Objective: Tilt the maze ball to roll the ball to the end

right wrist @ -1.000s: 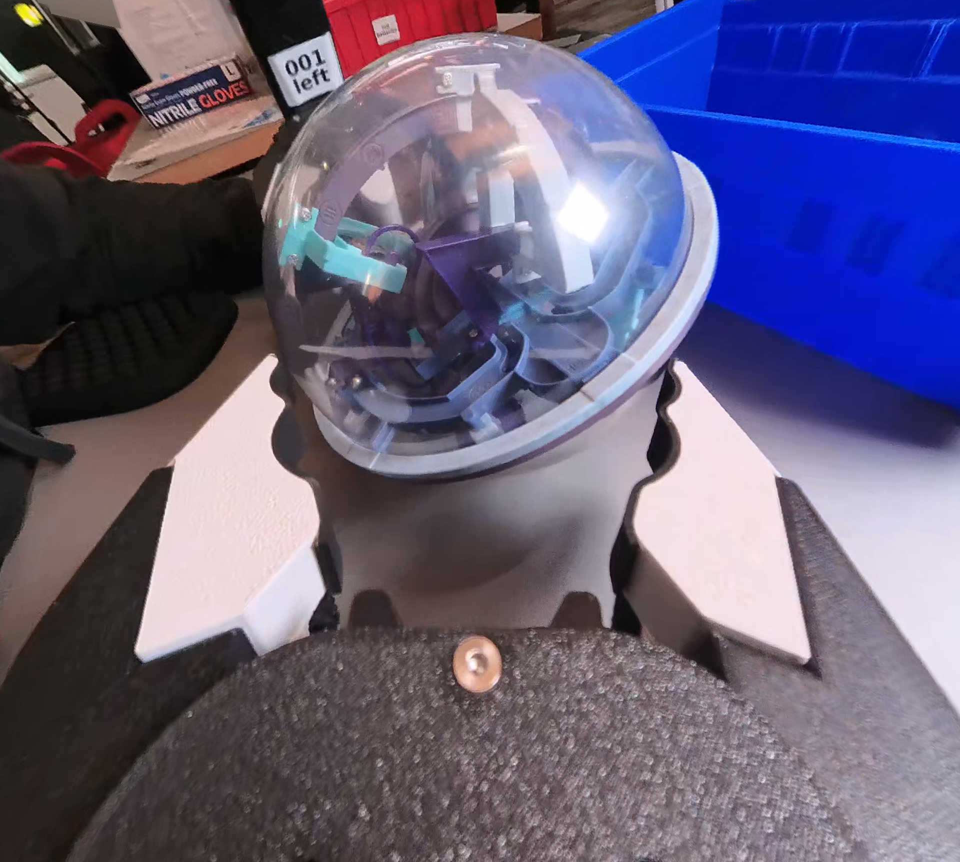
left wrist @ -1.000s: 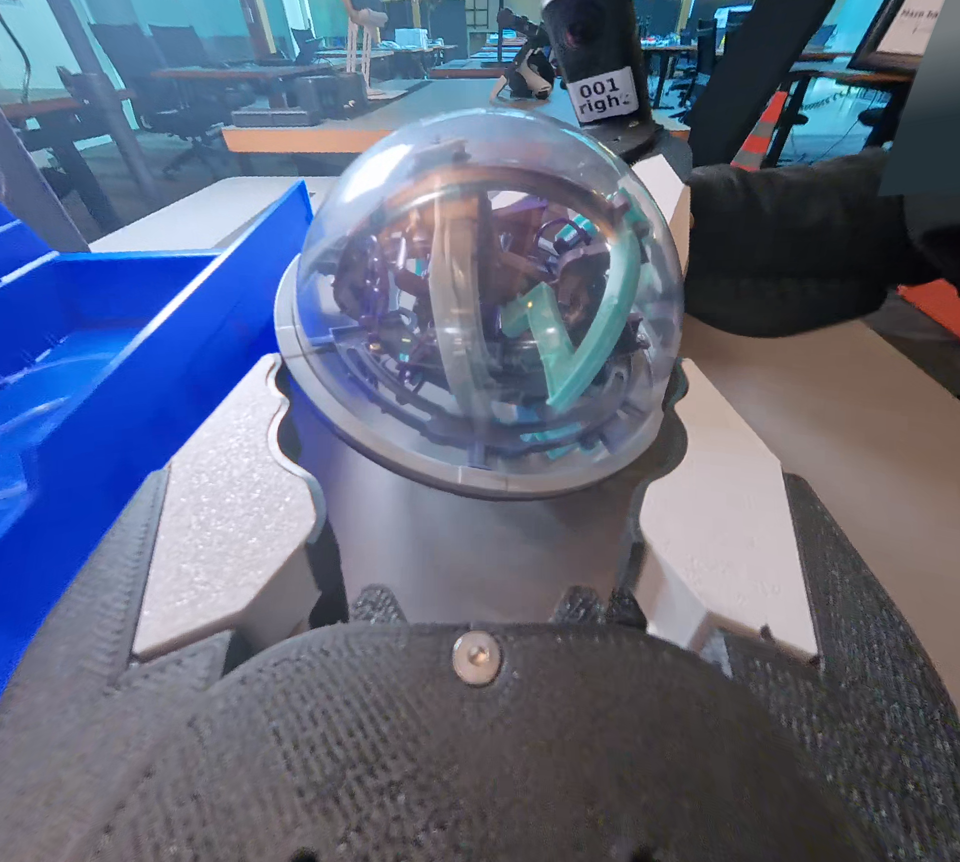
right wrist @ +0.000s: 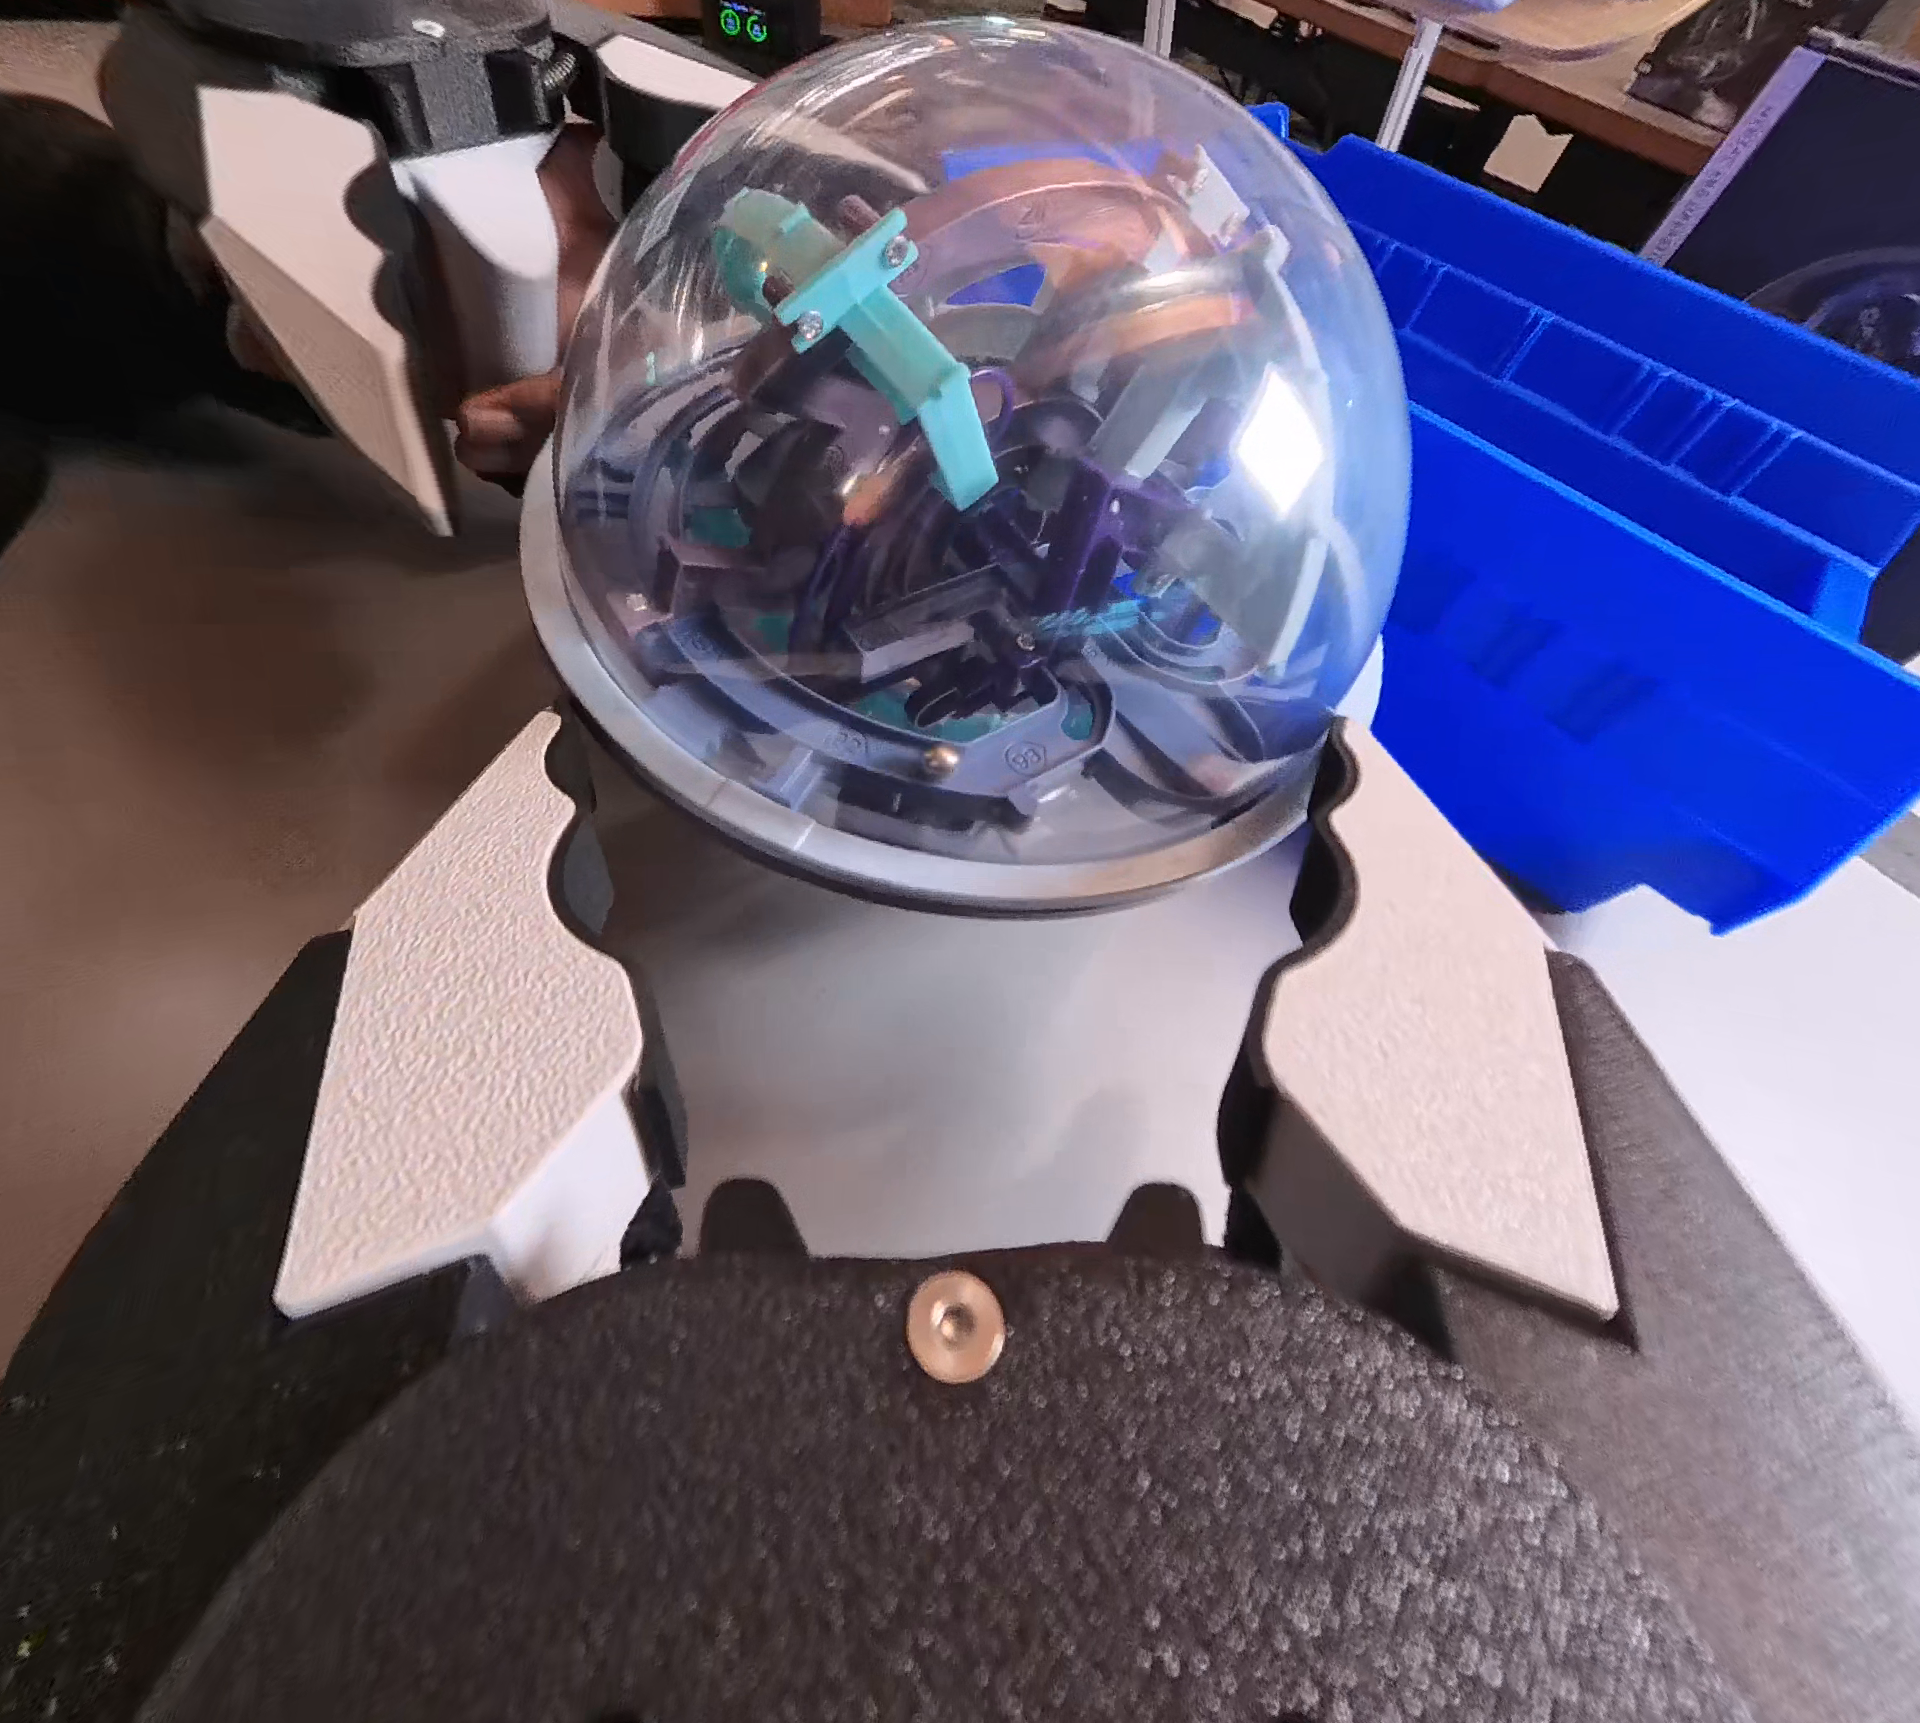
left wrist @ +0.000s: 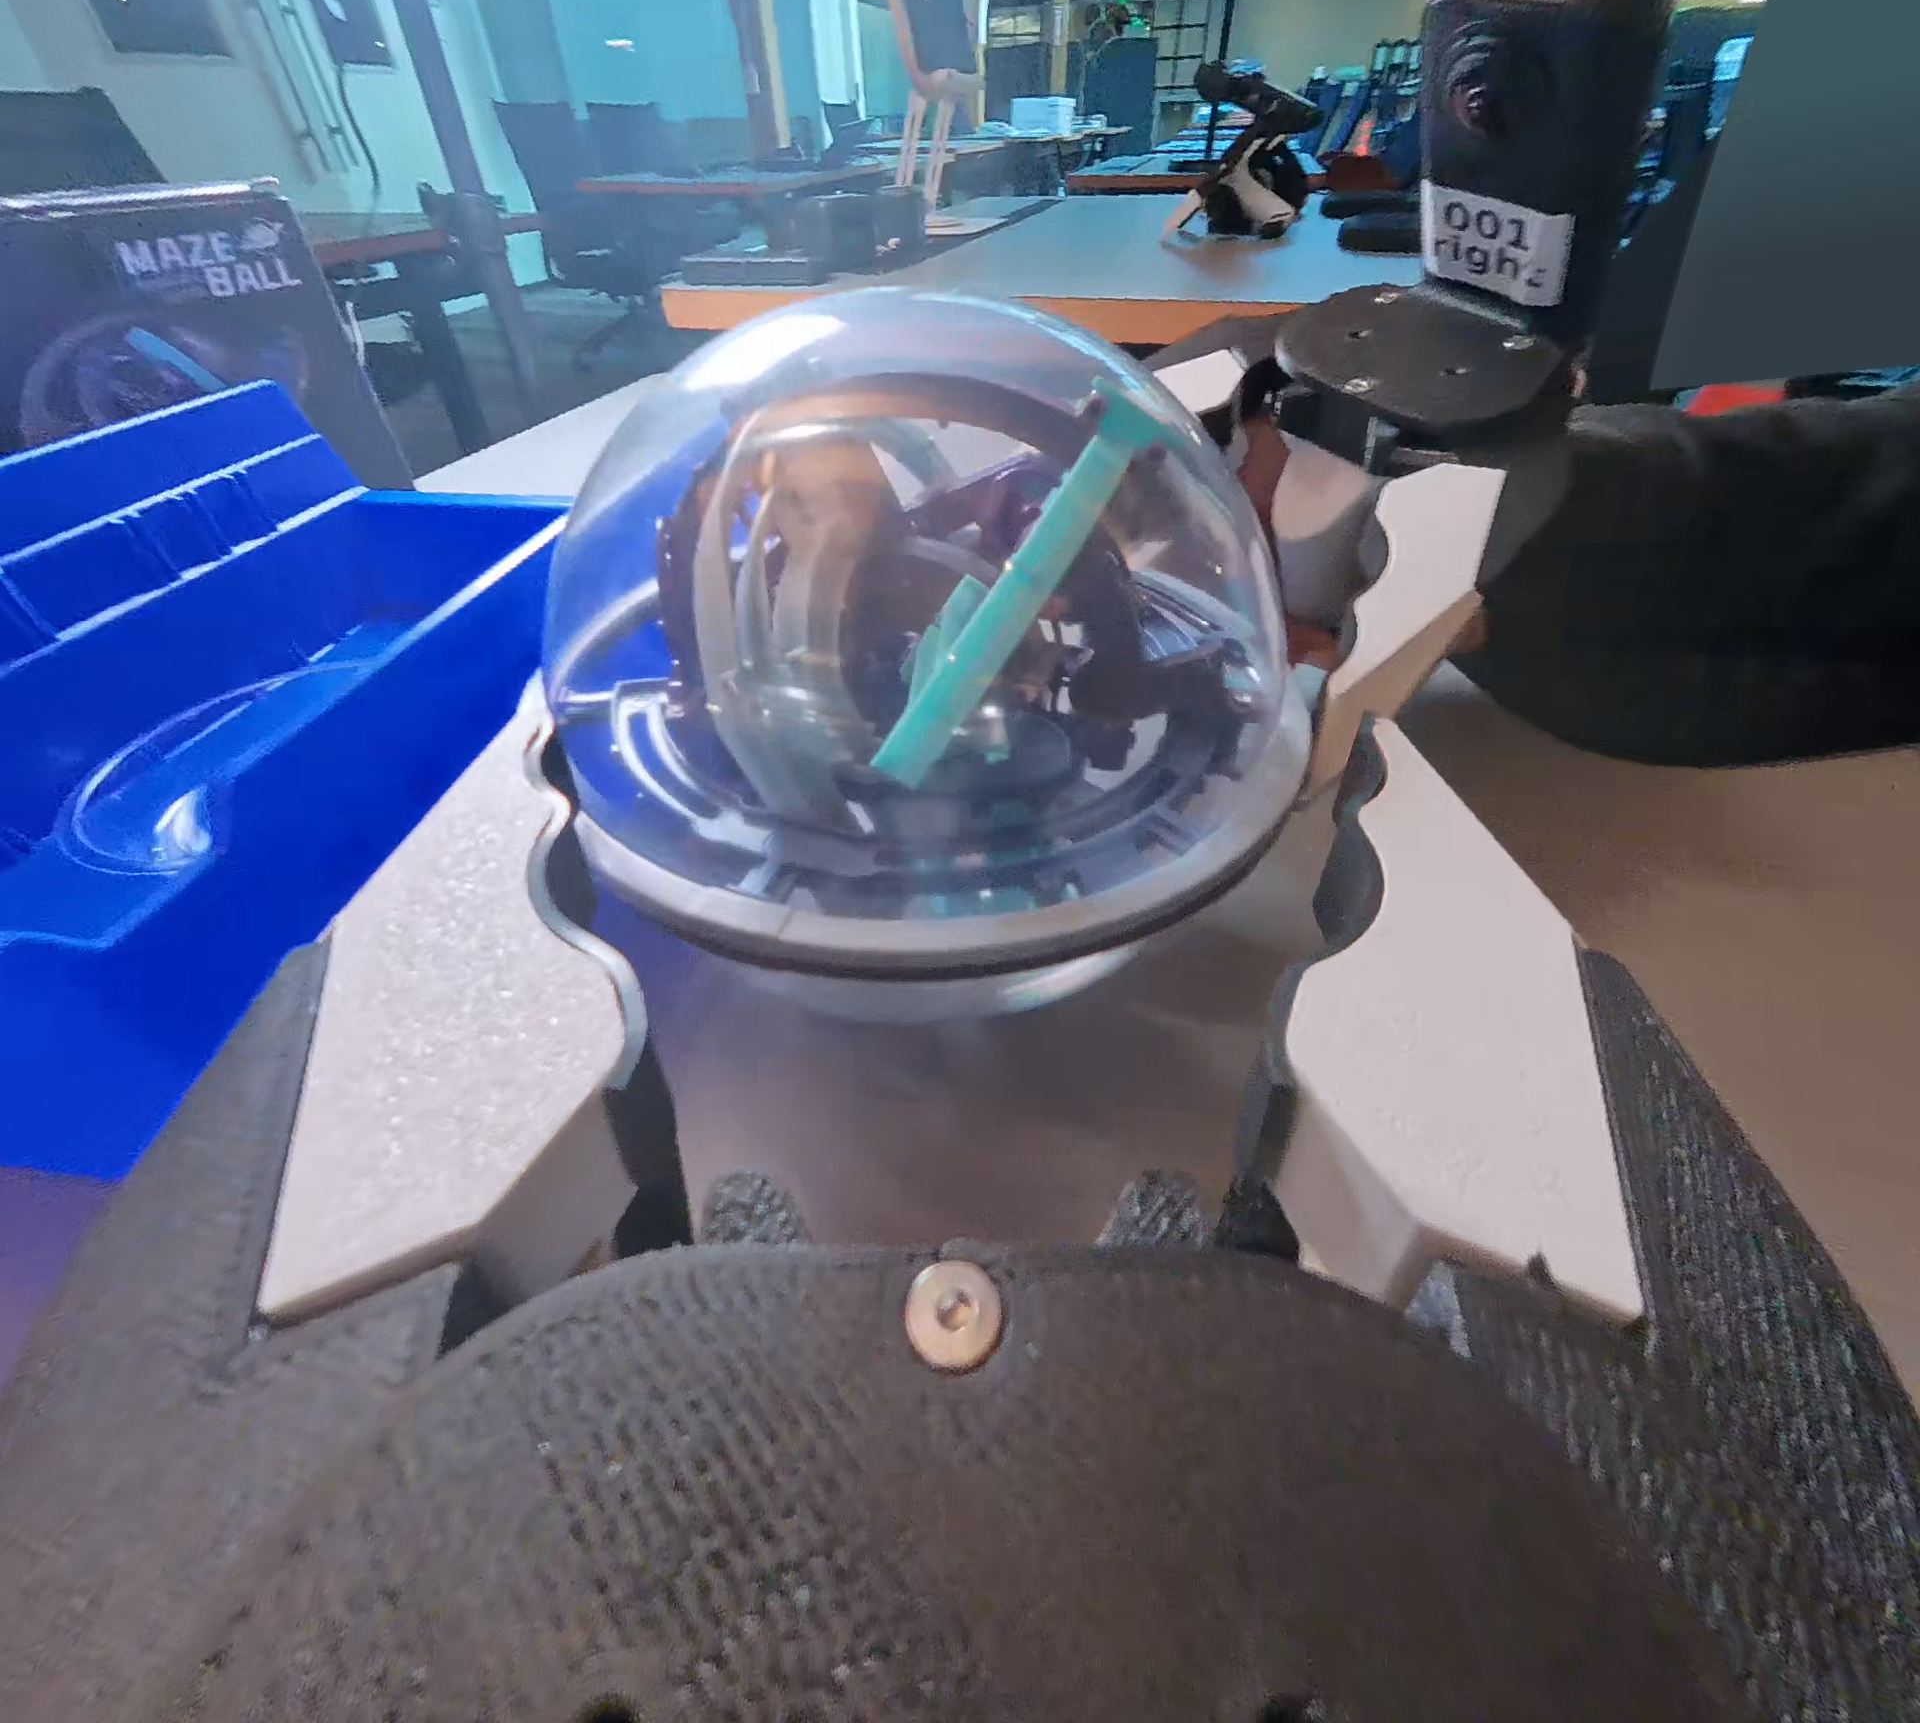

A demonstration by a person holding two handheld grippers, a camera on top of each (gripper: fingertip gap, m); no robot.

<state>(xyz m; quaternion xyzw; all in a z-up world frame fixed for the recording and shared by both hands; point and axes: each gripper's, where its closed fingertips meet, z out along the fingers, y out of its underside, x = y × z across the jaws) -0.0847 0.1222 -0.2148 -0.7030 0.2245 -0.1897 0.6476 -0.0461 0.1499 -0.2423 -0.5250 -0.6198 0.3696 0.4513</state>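
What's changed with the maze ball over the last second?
The maze ball has been tipped: its grey rim, slanted before, now sits nearly level in the left wrist view. Left gripper and right gripper still clamp it; blue bin unmoved.

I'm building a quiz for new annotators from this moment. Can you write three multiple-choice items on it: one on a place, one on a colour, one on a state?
1. In the right wrist view, where is the small metal ball inside the clear plastic maze sphere?
A. near the lower front rim
B. at the very top of the dome
C. outside the sphere

2. What colour is the plastic bin beside the sphere?
A. green
B. blue
C. yellow

3. How is the sphere held?
A. left gripper alone
B. lying loose in the bin
C. between the left gripper and the right gripper, from opposite sides

Answers:
1 A: the ball sits on a track just above the grey rim.
2 B: its walls are plainly blue.
3 C: each wrist view shows its own fingers on the rim and the other gripper behind.
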